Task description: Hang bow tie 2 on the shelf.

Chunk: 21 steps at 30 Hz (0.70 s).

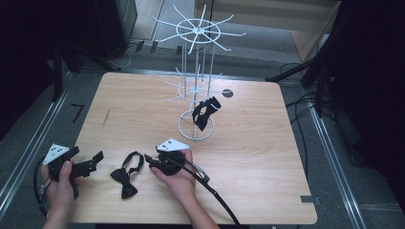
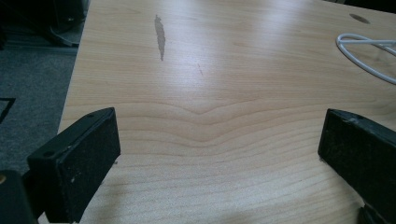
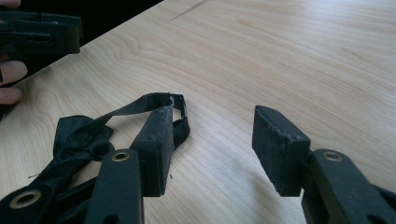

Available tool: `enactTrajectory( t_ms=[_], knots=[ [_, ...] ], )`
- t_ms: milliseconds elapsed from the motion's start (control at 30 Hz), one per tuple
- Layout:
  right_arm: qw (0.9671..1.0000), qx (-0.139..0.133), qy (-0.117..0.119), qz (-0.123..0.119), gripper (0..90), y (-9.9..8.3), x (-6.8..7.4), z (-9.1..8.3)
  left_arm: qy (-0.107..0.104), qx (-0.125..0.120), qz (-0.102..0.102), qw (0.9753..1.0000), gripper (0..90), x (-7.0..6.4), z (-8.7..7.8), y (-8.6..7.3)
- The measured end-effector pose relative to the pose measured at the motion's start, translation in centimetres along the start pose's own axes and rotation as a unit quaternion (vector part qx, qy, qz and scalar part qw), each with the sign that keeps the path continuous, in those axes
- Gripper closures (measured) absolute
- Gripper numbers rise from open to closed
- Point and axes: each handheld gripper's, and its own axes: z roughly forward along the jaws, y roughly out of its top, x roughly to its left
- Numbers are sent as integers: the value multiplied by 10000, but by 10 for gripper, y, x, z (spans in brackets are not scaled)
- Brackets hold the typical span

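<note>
So one bow tie point(image 1: 206, 112) hangs on the rack point(image 1: 196, 86) — the other point(image 1: 125, 174) lies on the desk point(image 1: 248, 143), both tongs — left point(image 1: 98, 158), right point(image 1: 151, 161) — wide, empty.

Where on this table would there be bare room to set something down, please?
The table is bare on its right side, between the white wire rack and the right edge, and at the far left corner. It is crowded near the front left: the loose bow tie lies between the left gripper and right gripper.
</note>
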Motion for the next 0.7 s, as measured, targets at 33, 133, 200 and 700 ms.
enactTrajectory(
  t_ms=[33,133,200,700],
  knots=[
    [10000,4,13,-19,496,0,0,1,-1,2,2,10000,0,0,0,0],
    [10000,36,48,-40,495,0,3,4,0,-4,-3,10000,0,0,0,0],
    [9999,71,56,-50,495,0,4,5,0,-4,-2,10000,0,0,0,0],
    [9996,195,204,-75,488,-3,16,18,2,-3,1,10000,0,0,0,0]
  ],
)
